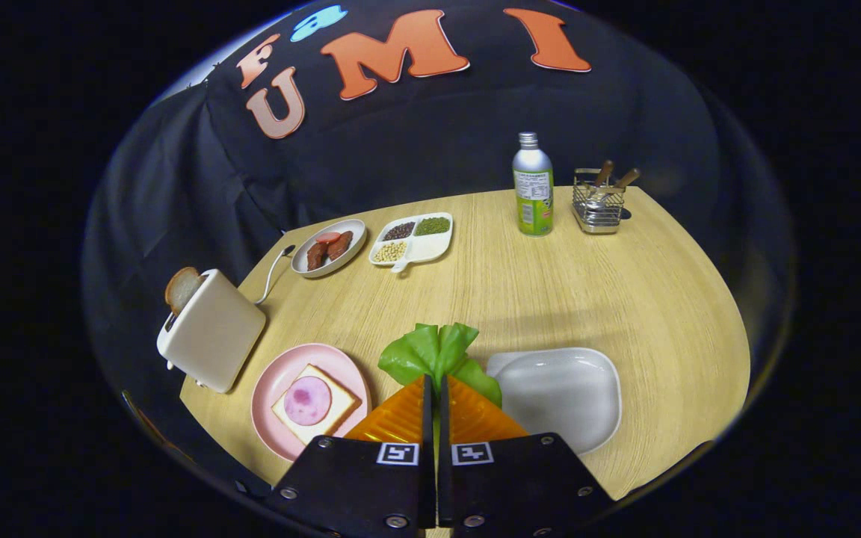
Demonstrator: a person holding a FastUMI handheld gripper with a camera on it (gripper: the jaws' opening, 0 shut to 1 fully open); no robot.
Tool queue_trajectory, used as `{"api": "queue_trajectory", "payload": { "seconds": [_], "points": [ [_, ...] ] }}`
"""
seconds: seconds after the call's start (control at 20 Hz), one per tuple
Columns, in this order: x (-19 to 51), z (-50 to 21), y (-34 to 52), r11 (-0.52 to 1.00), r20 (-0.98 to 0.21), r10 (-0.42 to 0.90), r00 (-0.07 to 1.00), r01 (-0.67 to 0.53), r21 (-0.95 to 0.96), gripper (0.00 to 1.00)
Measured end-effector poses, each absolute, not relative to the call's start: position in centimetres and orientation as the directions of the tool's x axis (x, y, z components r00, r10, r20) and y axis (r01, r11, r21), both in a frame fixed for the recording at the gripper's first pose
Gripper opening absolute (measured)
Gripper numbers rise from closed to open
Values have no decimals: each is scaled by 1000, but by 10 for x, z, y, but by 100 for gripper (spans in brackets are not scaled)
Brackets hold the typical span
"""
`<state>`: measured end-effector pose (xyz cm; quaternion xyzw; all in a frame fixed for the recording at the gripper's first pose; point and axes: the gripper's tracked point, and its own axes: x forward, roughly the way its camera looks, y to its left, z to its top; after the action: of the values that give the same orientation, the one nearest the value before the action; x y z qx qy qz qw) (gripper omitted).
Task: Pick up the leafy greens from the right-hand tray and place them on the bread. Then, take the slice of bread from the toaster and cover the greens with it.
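My gripper (435, 382) is shut on the leafy greens (436, 353), which stick out ahead of the fingertips, lifted above the table. To the right of the fingers lies the white tray (561, 392), bare. To the left sits a pink plate (281, 373) with a slice of bread (329, 400) topped by a round pink slice of ham (308, 400). Further left stands the cream toaster (212, 332) with a slice of toast (181, 288) poking out of its slot.
At the back of the wooden table (550, 299) are a plate of sausages (329, 246), a divided dish of beans and seeds (412, 237), a metal bottle (533, 185) and a wire cutlery holder (598, 200). The toaster's cord (272, 273) runs toward the sausage plate.
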<state>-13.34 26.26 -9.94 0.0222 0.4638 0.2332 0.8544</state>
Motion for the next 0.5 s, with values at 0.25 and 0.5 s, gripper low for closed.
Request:
{"api": "queue_trajectory", "payload": {
  "seconds": [0.25, 0.5],
  "points": [
    [-147, -93, 304, 846, -763, 482, 432, -455, 277, 2],
    [-169, -89, 350, 780, -748, 550, 372, -548, 302, 2]
  ]
}}
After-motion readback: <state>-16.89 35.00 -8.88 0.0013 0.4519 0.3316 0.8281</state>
